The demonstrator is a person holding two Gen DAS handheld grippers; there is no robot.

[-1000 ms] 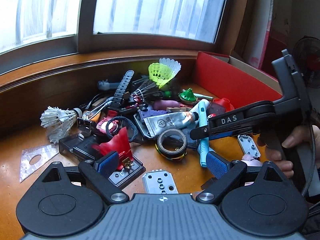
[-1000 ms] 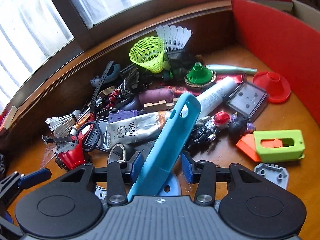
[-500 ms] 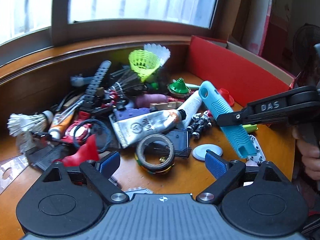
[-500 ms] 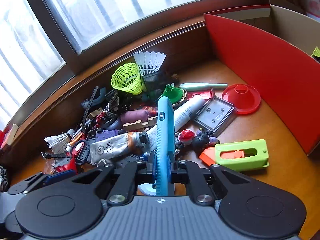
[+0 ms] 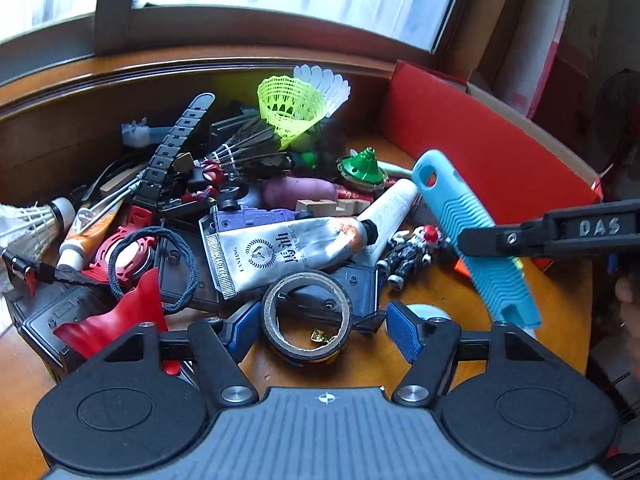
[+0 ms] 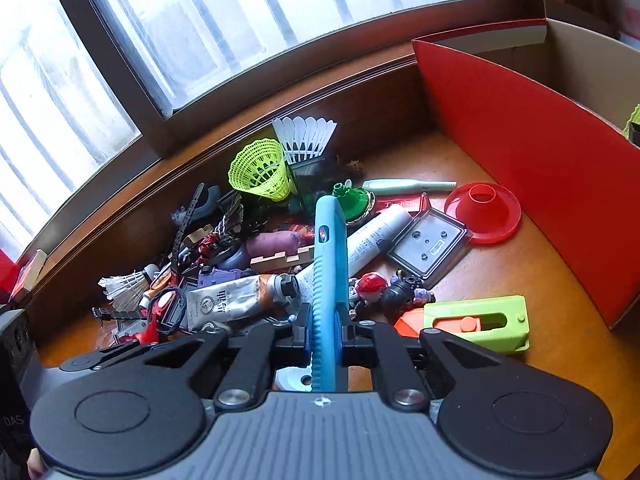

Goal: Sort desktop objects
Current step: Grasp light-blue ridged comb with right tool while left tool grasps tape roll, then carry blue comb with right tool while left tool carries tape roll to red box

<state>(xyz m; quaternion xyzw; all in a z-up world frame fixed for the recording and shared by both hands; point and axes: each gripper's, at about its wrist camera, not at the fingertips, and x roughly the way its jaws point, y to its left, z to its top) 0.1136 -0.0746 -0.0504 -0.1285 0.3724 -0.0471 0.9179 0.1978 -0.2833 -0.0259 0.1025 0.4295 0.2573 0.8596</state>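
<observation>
My right gripper (image 6: 325,334) is shut on a blue ridged plastic handle (image 6: 329,264) and holds it raised above the pile; the gripper (image 5: 472,242) and the handle (image 5: 472,216) also show at the right of the left wrist view. My left gripper (image 5: 322,326) is open, its blue pads either side of a tape roll (image 5: 307,322) that lies on the wooden desk (image 5: 432,292). A silver paint tube (image 5: 288,252) lies just beyond the roll.
A heap of small objects covers the desk: yellow-green shuttlecock (image 5: 290,106), green spinning top (image 5: 362,168), black watch strap (image 5: 176,148), red funnel (image 6: 482,212), green block (image 6: 478,322). A red-sided cardboard box (image 6: 532,152) stands at the right. A window ledge runs behind.
My right gripper closed on the blue handle and lifted it off the pile, turning it on edge. My left gripper moved right and forward until the tape roll sat between its fingers.
</observation>
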